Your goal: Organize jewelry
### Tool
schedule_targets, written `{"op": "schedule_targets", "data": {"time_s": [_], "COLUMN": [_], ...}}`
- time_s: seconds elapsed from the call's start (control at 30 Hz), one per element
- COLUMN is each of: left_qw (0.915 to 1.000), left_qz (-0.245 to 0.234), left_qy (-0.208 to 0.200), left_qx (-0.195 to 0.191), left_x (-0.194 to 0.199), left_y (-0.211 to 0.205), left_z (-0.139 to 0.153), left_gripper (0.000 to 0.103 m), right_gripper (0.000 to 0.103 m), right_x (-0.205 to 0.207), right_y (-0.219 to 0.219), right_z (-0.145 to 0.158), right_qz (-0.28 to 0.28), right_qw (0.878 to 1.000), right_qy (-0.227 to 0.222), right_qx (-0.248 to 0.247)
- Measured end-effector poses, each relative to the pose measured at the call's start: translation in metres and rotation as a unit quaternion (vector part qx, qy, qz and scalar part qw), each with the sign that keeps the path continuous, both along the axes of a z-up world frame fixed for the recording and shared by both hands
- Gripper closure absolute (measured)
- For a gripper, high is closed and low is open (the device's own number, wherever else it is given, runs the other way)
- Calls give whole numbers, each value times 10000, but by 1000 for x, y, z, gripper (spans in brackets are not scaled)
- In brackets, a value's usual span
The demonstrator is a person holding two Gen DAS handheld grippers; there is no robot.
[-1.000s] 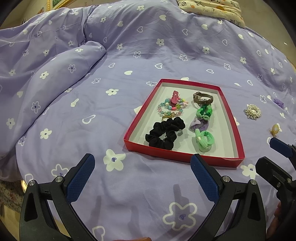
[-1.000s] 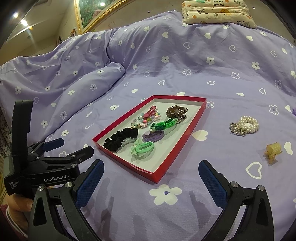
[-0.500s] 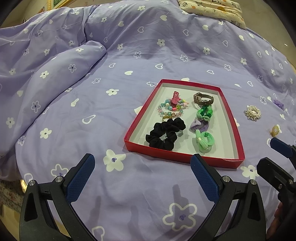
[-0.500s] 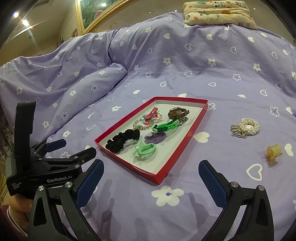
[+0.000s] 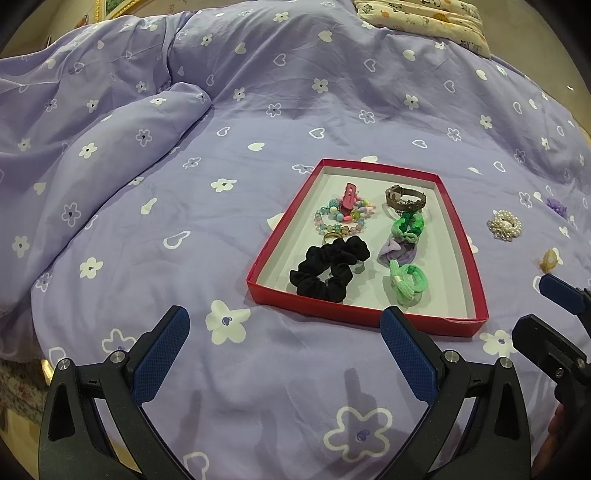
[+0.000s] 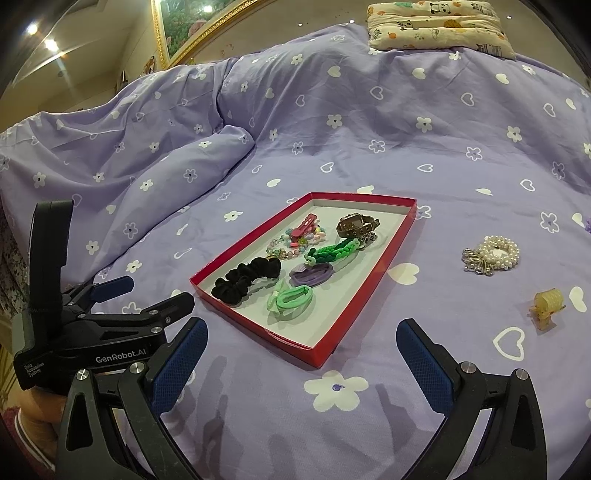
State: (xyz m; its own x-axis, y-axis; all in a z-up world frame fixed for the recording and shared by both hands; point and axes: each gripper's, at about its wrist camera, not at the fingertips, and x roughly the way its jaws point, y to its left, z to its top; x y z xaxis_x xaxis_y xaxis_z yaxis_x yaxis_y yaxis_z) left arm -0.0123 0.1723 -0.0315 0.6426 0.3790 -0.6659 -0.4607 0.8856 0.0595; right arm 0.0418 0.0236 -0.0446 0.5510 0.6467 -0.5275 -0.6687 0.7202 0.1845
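A bed [image 5: 258, 92] fills both views, covered by a purple duvet [image 6: 369, 122] printed with white flowers and hearts and bunched into a thick fold on the left, with a cream patterned pillow [image 6: 436, 26] at its far end and a gold picture frame [image 6: 192, 40] on the wall behind. A red tray [image 5: 364, 319] with a pale floor lies flat on the duvet. In the foreground the left tool [image 5: 284, 345] hovers over the duvet just in front of the tray's near rim, its 2 blue-padded fingers spread wide and gripping nothing; the right tool [image 6: 301, 356] hangs near the tray's near corner, equally wide apart and empty. Inside the tray lie a black scrunchie [image 5: 328, 271] at the near left, a light green hair tie [image 5: 408, 282] beside it, a purple hair tie [image 5: 399, 251], a braided green hair tie [image 5: 408, 225], a brown strap bracelet [image 5: 404, 195] at the far right, a coloured bead bracelet [image 5: 338, 219] and a pink hair clip [image 5: 349, 195] resting on the beads. A small gold ring [image 5: 331, 236] touches the scrunchie's far edge. Outside the tray, on the duvet to its right, rest a pearl bracelet [image 6: 493, 254] with a silver butterfly charm, a yellow claw clip [image 6: 546, 306] nearer the right tool, and a small purple piece [image 5: 557, 206] at the far right, too small to identify.
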Motion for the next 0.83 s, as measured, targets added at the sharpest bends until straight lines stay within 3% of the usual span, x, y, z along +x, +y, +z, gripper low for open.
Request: {"op": "schedule_targets", "data": {"time_s": [0.83], "left_qw": [10000], "left_qz": [-24], "left_qy": [-15], "left_qx": [4], "left_x": [3], "left_y": [-5], "left_z": [2], "left_gripper": [0], "right_gripper": [0], "right_x": [1], "right_y": [-1], "right_z": [1], "right_qz": [14], "right_qw": [10000], "right_qy": [-4], "right_qx": [8]}}
